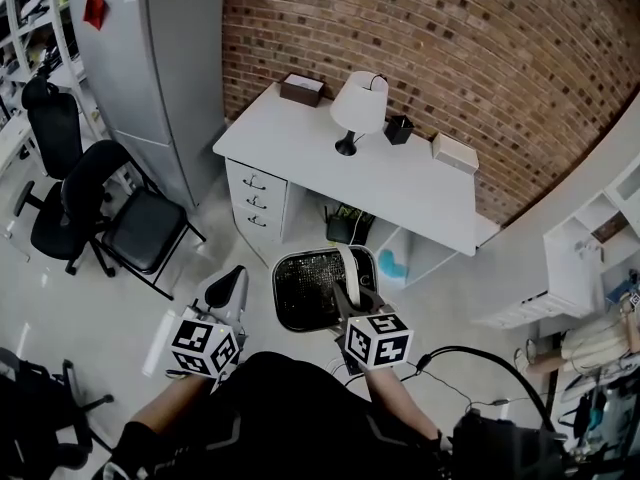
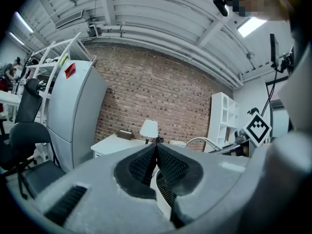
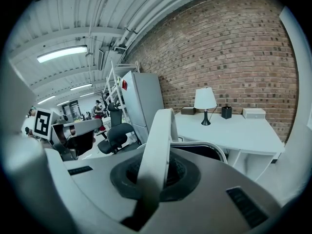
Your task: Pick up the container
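Black mesh with a white rim is seen in the head view: the container is held by its white handle in the right claw, on the near side of the desk. It looks lifted, so the job seems done. In the left gripper view, the left claw is closed on nothing. In the right gripper view, the handle is pinched tight and the container is hung just below.

Your container, a rounded-square basket with a white rim and dark mesh walls, its white handle arched upright over the opening, pinched in your right hand-held gripper, held up between you and the desk
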`<move>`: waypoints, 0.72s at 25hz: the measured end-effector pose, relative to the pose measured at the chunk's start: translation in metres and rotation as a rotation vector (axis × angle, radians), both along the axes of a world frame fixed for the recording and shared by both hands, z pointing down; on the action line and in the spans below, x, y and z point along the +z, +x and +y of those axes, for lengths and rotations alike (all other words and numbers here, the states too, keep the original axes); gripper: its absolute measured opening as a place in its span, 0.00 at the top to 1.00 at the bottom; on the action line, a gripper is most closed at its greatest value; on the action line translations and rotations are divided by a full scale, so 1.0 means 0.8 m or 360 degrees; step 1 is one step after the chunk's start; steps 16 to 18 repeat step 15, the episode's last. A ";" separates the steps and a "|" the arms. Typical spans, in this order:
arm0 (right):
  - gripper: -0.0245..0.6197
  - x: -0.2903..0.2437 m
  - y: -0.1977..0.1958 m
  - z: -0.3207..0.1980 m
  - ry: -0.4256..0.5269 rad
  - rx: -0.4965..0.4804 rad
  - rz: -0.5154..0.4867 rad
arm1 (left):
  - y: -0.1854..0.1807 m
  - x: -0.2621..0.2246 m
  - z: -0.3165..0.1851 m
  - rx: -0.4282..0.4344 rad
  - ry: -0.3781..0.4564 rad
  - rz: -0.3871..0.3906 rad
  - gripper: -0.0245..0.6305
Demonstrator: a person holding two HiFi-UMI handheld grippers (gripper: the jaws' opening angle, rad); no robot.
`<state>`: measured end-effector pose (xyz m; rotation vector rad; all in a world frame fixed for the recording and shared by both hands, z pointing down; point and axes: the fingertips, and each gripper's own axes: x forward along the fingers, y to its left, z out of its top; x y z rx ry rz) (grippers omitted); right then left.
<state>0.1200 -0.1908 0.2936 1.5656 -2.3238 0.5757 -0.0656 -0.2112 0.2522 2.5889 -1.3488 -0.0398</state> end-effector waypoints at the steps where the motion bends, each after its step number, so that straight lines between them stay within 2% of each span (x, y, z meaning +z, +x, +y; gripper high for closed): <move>1: 0.95 0.000 0.000 0.000 -0.0002 -0.0003 0.0001 | 0.001 0.001 0.000 -0.0001 -0.0005 0.0004 0.95; 18: 0.95 0.001 0.001 0.003 0.0003 0.0008 -0.0004 | 0.001 0.012 0.005 0.0007 0.0007 -0.0017 0.95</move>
